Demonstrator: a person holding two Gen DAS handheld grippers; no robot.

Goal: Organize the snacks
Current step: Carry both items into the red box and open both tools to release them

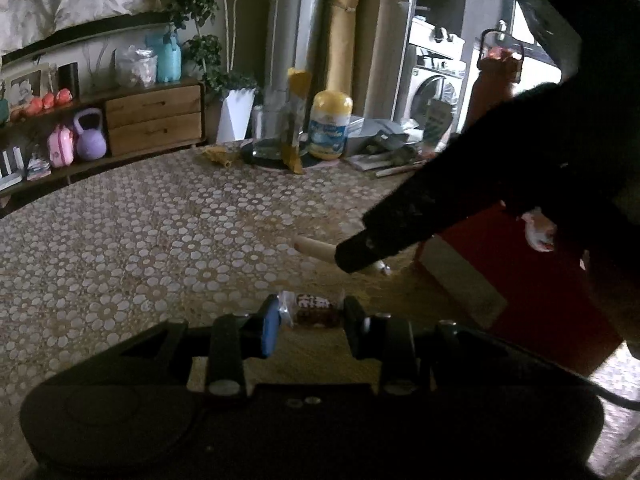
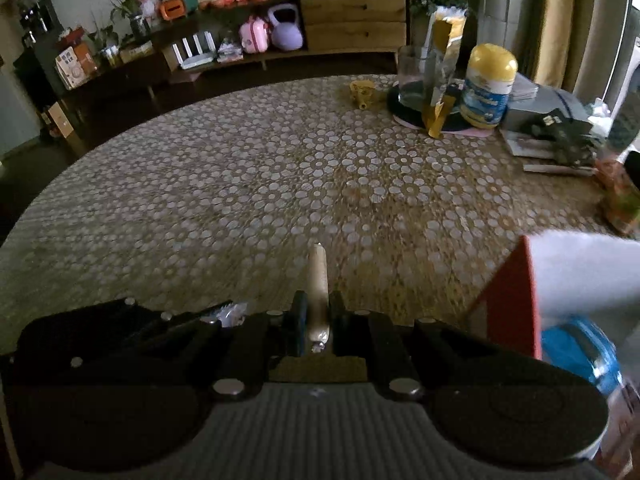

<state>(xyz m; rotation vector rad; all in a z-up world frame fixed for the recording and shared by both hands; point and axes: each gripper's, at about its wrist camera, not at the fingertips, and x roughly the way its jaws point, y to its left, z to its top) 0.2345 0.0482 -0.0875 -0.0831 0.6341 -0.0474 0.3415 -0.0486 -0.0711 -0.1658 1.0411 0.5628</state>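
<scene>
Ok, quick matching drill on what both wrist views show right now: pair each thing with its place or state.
Things:
1. sausage stick
2. brown snack packet
3. yellow-lidded jar
4. red box

Places or states:
A. at the far side of the table, beside the glass
B. clamped in the right gripper
C. near the table's right edge, open side showing
D. clamped in the left gripper

Pairs: 1-B, 2-D, 3-A, 4-C
</scene>
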